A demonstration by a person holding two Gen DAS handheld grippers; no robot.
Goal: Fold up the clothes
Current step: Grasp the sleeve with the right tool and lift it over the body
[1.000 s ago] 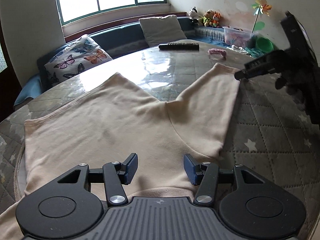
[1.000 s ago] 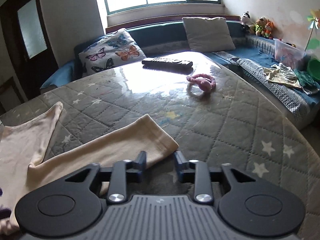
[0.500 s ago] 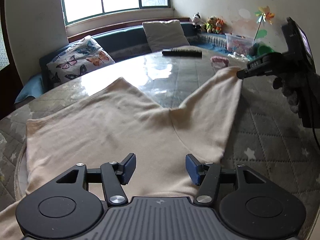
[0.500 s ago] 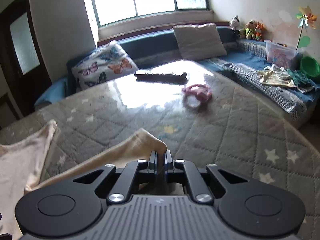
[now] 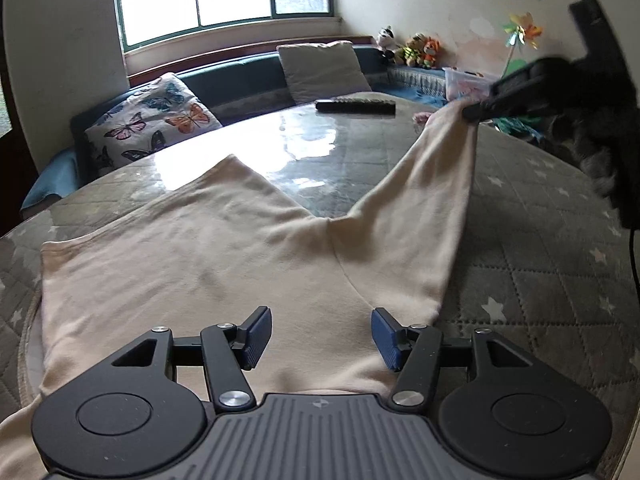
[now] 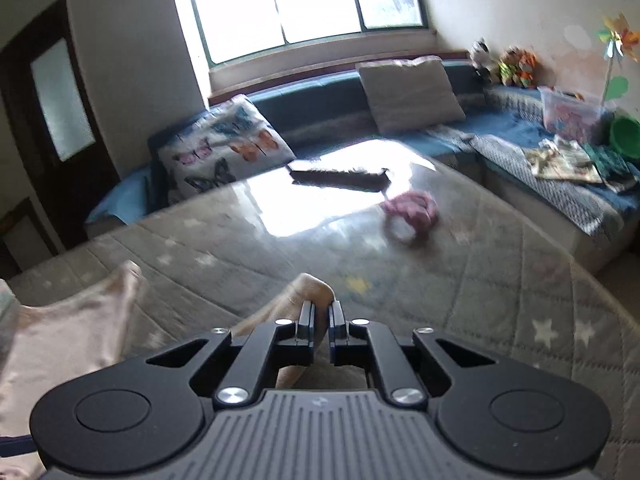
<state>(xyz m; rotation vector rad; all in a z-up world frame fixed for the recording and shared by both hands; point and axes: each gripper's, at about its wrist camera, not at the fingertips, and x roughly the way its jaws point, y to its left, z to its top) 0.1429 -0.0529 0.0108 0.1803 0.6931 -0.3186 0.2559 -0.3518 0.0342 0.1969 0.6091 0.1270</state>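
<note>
The right hand-held gripper [image 6: 321, 316] pinches a cuff of the beige garment [image 5: 224, 264], lifting it off the desk [image 5: 540, 248]. The left hand-held gripper [image 5: 321, 336] hangs spread wide over the garment's near edge, empty. Far right, a clear bin [image 6: 570, 116] holds pinkish items.

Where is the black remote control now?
The remote control lies at the table's far end, before the grey cushion; the pink item is to its right.
</note>
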